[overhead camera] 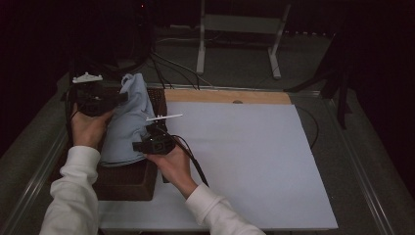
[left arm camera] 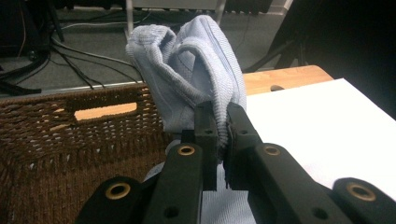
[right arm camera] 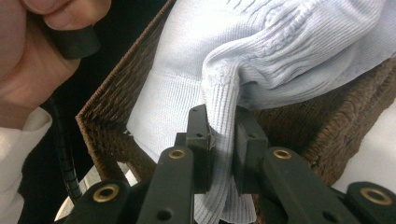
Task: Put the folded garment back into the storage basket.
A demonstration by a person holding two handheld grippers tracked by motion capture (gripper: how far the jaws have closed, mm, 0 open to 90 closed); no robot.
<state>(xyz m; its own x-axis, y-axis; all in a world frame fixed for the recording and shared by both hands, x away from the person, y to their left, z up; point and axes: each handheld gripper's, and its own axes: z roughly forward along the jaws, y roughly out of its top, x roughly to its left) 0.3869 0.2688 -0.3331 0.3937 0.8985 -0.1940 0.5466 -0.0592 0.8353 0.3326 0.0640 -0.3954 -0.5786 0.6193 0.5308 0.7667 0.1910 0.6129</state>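
Dark floor with trailing cables is lying beyond the surface (overhead camera: 235, 96), a wooden top mostly under a white sheet (overhead camera: 244, 161). At its left edge, a brown woven wicker basket (overhead camera: 129, 183) is holding a pale blue ribbed knit garment (overhead camera: 129, 122), half lifted out. The left tool (overhead camera: 122, 97) is pinching its raised far fold; the left gripper view is showing the basket's handle slot (left arm camera: 105, 111). The right tool (overhead camera: 138, 145) is clamping a ribbed edge (right arm camera: 224, 140) near the basket's near-right rim.

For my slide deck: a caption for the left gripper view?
Left hand-held gripper pinching a light blue ribbed knit garment above a brown woven wicker basket.
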